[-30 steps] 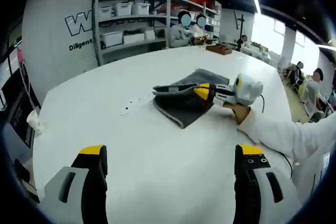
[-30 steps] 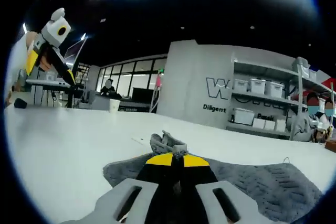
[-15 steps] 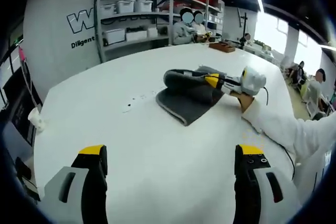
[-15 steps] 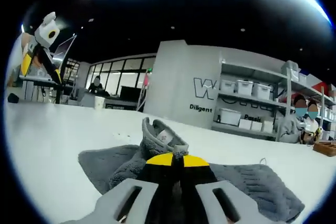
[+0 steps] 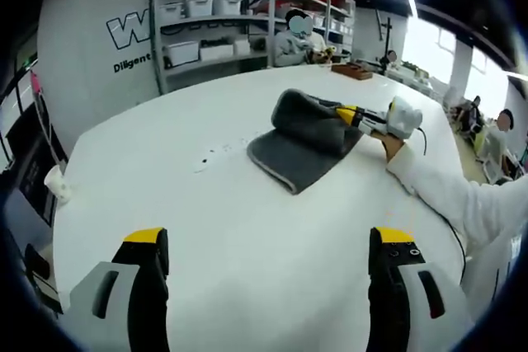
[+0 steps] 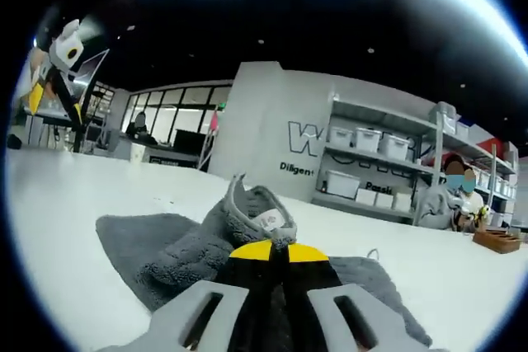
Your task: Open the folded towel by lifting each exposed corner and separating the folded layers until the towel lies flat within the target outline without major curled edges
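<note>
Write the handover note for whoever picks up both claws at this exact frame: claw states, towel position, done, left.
Right claw: shut on the grey towel, pinching an upper layer with its label and holding it raised above the white table.
Left claw: open, holding nothing, short of the towel.
Done: one fold partly lifted.
Left: lay that layer over flat, separate any remaining folds, smooth the edges. No target outline can be made out on the table.

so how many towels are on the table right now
1. A grey towel lies on the white table, far side from the left claw. The right claw pinches one corner and lifts it. No other towel shows.
</note>
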A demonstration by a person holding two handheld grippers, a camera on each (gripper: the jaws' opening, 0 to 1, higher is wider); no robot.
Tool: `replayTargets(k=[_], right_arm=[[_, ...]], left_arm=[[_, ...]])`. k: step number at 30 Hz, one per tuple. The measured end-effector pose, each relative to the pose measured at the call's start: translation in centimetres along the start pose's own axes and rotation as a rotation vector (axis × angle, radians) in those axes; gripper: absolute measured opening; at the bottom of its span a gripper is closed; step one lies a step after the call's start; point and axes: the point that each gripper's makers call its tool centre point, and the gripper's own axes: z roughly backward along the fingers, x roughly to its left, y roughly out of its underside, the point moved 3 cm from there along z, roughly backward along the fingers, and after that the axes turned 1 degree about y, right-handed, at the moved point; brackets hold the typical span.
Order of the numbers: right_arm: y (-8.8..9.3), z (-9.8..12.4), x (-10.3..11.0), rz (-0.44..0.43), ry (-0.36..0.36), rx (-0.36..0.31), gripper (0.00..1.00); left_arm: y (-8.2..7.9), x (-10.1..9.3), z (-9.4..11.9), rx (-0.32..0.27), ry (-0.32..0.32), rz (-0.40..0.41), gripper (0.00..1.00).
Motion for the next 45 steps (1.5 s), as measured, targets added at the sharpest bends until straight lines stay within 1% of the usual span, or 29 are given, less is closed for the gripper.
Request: replayTargets(k=[7, 14, 19, 28, 35, 40, 45], right_arm=[[0.1, 0.9, -2.4, 0.018, 0.043, -0.010, 0.00], [0.8, 1.8, -5.4, 0.020, 0.100, 0.001, 0.00], [1.2, 2.4, -7.1, 0.022, 0.132, 0.007, 0.00], [1.7, 3.2, -9.3, 0.034, 0.161, 0.017, 0.00], [2.1, 3.7, -11.1, 0.040, 0.178, 0.023, 0.00], [2.3, 4.0, -12.4, 0.043, 0.190, 0.026, 0.00], [2.7, 4.5, -14.1, 0.045, 0.207, 0.032, 0.00]], left_arm=[[0.2, 0.1, -0.6, 0.022, 0.000, 0.001, 0.99], [0.4, -0.2, -0.8, 0.027, 0.005, 0.002, 0.99], [0.4, 0.0, -0.8, 0.035, 0.002, 0.002, 0.99], [0.6, -0.5, -1.3, 0.053, -0.003, -0.008, 0.99], [0.7, -0.8, -2.1, 0.083, -0.006, -0.021, 0.99], [0.8, -1.6, -2.9, 0.095, 0.016, -0.027, 0.99], [0.8, -2.3, -3.2, 0.113, 0.014, -0.049, 0.99]])
